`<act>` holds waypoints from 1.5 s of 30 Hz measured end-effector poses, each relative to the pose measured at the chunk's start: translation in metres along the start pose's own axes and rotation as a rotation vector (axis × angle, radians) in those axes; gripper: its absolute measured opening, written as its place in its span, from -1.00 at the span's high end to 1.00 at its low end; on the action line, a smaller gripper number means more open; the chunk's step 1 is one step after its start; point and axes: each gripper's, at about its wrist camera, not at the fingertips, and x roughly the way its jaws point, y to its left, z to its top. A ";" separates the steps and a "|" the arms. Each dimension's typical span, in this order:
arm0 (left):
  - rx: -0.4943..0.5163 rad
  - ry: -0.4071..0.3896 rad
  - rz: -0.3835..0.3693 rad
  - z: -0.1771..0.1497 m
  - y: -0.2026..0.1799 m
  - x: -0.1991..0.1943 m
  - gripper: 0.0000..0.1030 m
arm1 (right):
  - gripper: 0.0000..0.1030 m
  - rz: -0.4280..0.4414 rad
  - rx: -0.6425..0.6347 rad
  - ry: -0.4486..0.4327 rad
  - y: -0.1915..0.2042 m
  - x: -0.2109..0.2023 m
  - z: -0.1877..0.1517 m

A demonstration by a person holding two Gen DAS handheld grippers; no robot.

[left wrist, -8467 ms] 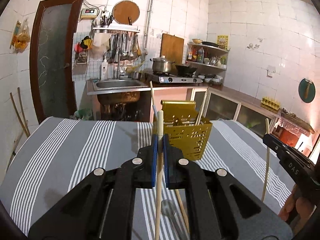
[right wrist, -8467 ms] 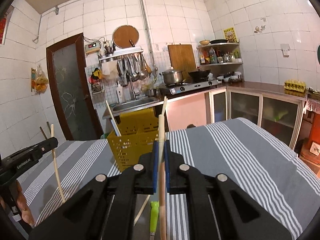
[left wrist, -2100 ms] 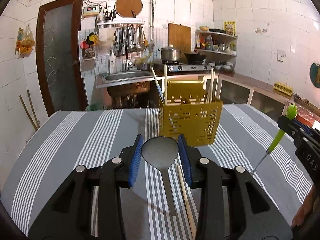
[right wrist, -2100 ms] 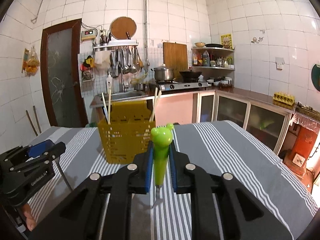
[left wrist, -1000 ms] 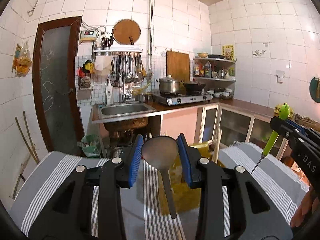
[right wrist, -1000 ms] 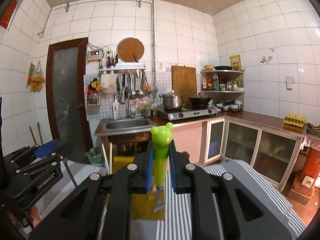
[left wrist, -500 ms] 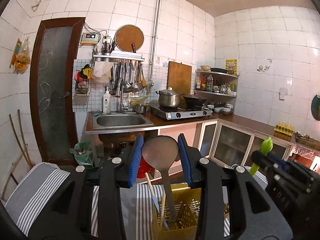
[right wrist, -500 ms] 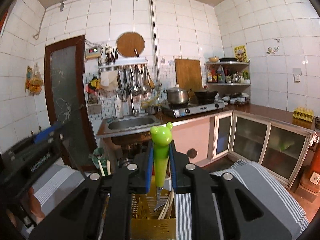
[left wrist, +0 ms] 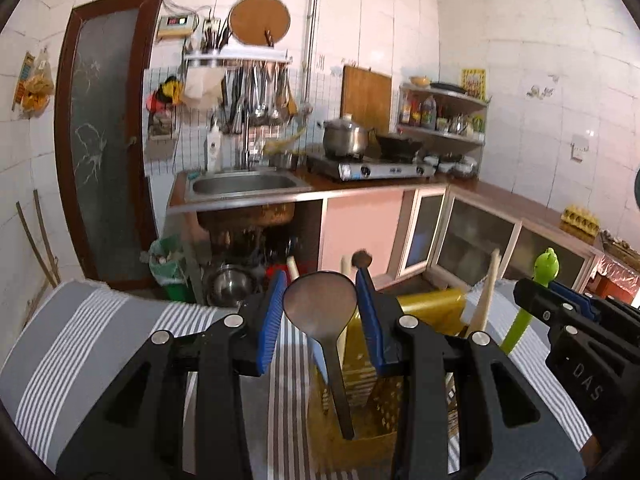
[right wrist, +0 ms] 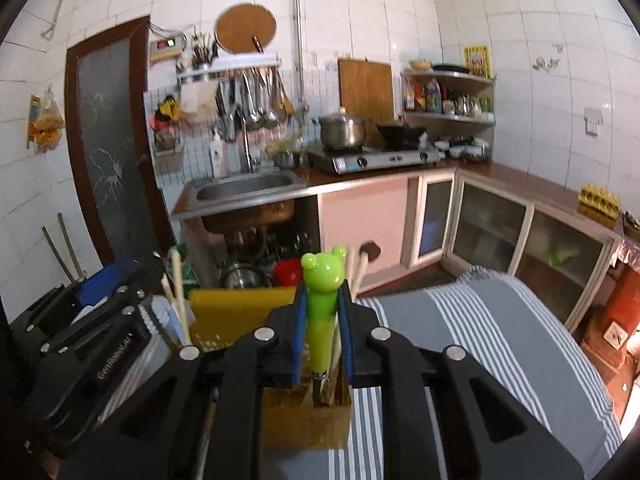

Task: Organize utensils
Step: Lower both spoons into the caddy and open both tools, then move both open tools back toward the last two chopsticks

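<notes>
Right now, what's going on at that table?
A person is loading utensils into a yellow perforated caddy on a grey striped tablecloth. The left gripper is clamped on a metal spoon by its bowl, handle hanging into the caddy. The right gripper grips a green bear-topped utensil, its metal end down inside the caddy. Chopsticks already stand in it. Neither has been released.
</notes>
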 end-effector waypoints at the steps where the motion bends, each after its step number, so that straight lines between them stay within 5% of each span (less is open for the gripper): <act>1: 0.004 0.014 0.006 -0.004 0.001 0.003 0.33 | 0.71 -0.007 0.001 0.011 -0.001 0.003 -0.003; 9: 0.002 0.076 0.017 -0.012 0.007 0.006 0.31 | 0.67 0.000 0.036 0.098 -0.017 0.022 -0.020; 11: 0.011 0.073 0.021 -0.008 0.009 -0.004 0.22 | 0.22 0.006 0.043 0.107 -0.020 0.020 -0.020; 12: 0.013 0.066 0.021 -0.006 0.011 -0.011 0.06 | -0.04 -0.006 0.042 0.094 -0.023 0.013 -0.019; 15: 0.007 0.050 0.026 0.001 0.017 -0.035 -0.42 | -0.11 -0.033 0.032 0.051 -0.027 -0.009 -0.015; 18: 0.020 0.092 0.018 -0.001 0.025 -0.053 -0.58 | -0.34 -0.048 0.044 0.034 -0.032 -0.032 -0.016; 22: 0.020 0.096 0.050 -0.018 0.040 -0.077 -0.88 | -0.40 -0.071 0.027 0.040 -0.038 -0.055 -0.034; 37: 0.024 0.256 0.099 -0.116 0.063 -0.081 -0.90 | -0.40 -0.106 0.005 0.250 -0.022 -0.056 -0.150; 45: 0.025 0.332 0.129 -0.155 0.066 -0.068 -0.90 | -0.40 -0.102 0.005 0.347 -0.007 -0.047 -0.184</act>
